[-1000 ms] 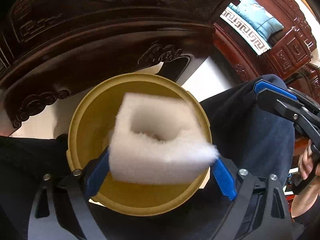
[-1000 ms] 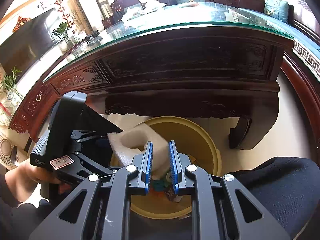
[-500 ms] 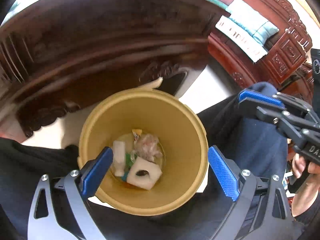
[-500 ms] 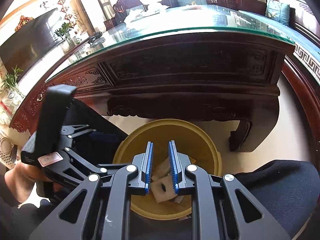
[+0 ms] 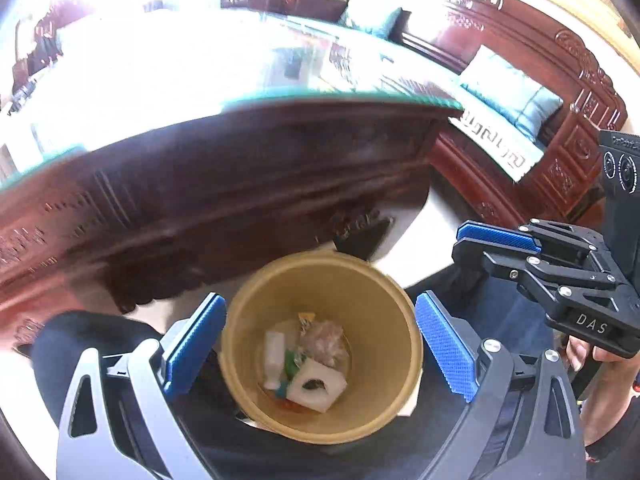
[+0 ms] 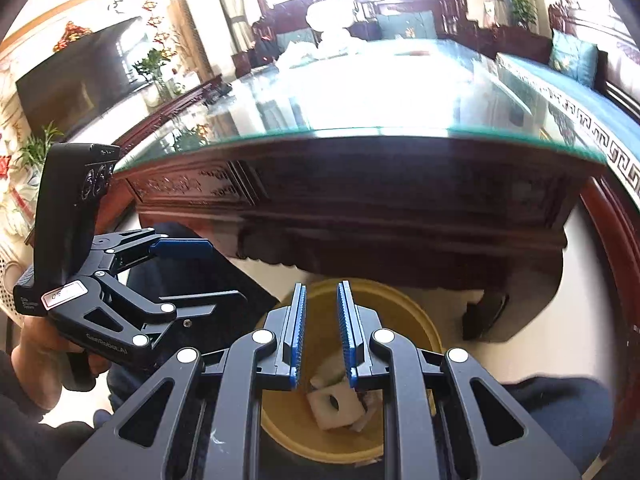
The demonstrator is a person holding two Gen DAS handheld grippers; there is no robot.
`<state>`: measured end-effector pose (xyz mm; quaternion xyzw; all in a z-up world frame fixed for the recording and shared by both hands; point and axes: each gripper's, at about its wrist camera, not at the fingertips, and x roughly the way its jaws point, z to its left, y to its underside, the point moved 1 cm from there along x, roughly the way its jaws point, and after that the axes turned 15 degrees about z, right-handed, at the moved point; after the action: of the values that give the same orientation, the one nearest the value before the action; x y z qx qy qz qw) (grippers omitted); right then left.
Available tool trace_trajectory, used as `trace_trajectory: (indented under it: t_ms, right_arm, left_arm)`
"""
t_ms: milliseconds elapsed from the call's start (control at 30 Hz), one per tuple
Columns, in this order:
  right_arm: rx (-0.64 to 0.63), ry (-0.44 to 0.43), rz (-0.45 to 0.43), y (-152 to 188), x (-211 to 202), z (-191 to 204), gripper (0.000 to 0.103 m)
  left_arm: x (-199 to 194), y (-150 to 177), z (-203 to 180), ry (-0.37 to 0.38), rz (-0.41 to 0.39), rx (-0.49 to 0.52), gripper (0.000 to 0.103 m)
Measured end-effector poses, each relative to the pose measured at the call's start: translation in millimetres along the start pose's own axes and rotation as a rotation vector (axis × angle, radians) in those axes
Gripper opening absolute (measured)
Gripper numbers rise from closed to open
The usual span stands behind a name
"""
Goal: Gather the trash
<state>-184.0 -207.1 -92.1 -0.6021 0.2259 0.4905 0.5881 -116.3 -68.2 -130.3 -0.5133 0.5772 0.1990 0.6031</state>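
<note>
Hovering over yellow bin point(image 5: 360, 280) holding foam block point(image 5: 316, 386), left claw point(image 5: 320, 350) spread empty, right claw point(image 6: 322, 336) nearly together, carved table point(image 6: 360, 184) behind.

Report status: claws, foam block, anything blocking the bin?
Left claw open, empty. Right claw nearly shut, empty. Foam block in yellow bin. Nothing blocking.

right gripper point(image 5: 500, 240) body, right edge of left-wrist frame: "DAS"
left gripper point(image 6: 188, 270) body, lower left of right-wrist frame: "GenRobot.AI"
white tag on it: unreadable
</note>
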Motion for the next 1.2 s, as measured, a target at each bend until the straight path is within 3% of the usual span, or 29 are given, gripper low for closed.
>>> trace_trajectory:
  t_ms: [267,500,567,633,833,1200]
  right_arm:
    - [-0.058,0.01,-0.098,-53,-19,9,0.017]
    - [-0.091,0.02,-0.178,-116,-26,13,0.017]
    - [-0.091,0.017,-0.195,-133,-27,11,0.023]
    - [-0.081,0.029,-0.21,-150,-26,8,0.04]
    - [-0.04,0.068,-0.252,-200,-18,-6,0.068]
    - [0.037,0.158,-0.263,-236,15,-32,0.095]
  left_arm:
    - [-46,-27,18,-0.09,-0.144,-0.037,0.095]
    - [-73,-73,38,-0.181,-0.242,-0.102,0.095]
    - [-81,-86,43,-0.205,-0.265,-0.112,0.095]
    - [-85,-102,49,-0.246,-0.284,-0.132,0.095]
    - [-93,-144,71,-0.284,-0.314,-0.195,0.095]
    - [-72,-190,116,-0.401,-0.305,-0.311,0.099]
